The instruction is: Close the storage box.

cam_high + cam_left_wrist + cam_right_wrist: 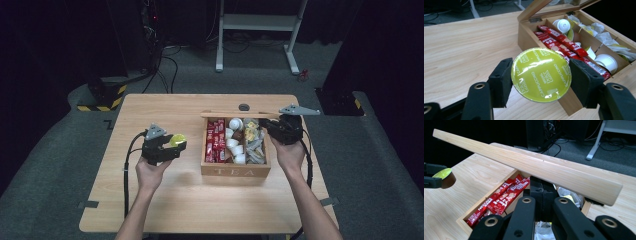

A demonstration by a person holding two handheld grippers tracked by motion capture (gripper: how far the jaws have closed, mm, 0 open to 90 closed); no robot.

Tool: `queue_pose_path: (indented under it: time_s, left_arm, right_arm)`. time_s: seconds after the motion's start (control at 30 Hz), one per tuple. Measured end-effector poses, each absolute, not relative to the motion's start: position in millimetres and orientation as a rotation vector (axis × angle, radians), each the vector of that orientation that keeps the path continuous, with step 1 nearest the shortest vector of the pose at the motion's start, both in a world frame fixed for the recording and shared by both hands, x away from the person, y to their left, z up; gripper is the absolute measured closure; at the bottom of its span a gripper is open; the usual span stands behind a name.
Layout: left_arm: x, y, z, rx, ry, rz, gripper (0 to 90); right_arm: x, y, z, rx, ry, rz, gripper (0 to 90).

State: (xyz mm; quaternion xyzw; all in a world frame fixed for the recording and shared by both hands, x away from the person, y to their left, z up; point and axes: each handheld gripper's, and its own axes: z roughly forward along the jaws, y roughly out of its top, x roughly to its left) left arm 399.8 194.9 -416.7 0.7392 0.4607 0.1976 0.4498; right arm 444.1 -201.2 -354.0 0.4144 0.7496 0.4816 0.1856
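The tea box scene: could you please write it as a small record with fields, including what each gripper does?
left gripper: shut on coffee capsule, yellow-green foil lid, held left of the box above the table
right gripper: shut, jaws together at the box's right side, under the raised lid
tea box: wooden, open, compartments inside
left compartment: red sachets
middle compartment: white capsules
right compartment: crumpled packets

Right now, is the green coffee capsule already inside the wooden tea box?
No, the left gripper holds the green capsule outside the tea box.
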Motion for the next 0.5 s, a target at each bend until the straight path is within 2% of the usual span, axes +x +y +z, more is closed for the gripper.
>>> queue_pose_path:
  time_s: [0.5]
  left_arm:
    - [394, 212, -433, 1.828, 1.194, 0.499, 38.8]
  right_arm:
    - [440, -202, -358, 1.160, 2.121, 1.357, 90.0]
